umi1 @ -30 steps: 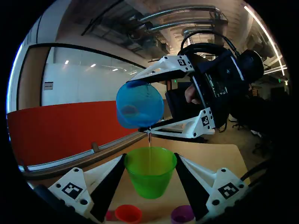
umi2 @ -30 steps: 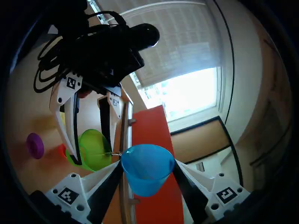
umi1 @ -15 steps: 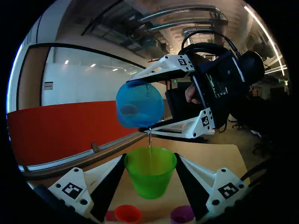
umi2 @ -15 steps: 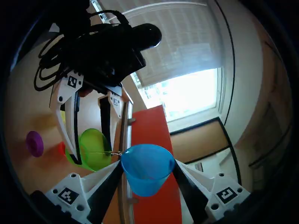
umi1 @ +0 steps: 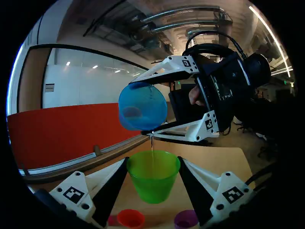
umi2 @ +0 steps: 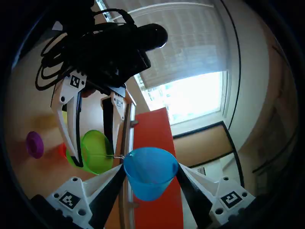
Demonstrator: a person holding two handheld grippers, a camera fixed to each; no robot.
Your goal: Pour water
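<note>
We find the left gripper (umi1: 152, 159) pinching a green cup (umi1: 153, 183) upright, both fingers pressed on its smooth, tapered plastic wall, above the tan table (umi1: 223, 160). The right gripper (umi2: 150, 166) clamps a translucent blue cup (umi2: 149, 179), tipped, its rim just above and apart from the green rim. A thin water stream (umi1: 152, 142) bridges that gap. A small orange cup (umi1: 130, 218) and a purple cup (umi1: 185, 219) sit below at the near side.

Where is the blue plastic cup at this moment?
In the left gripper view the blue plastic cup is tipped just above the green plastic cup, clamped in the right gripper.
</note>
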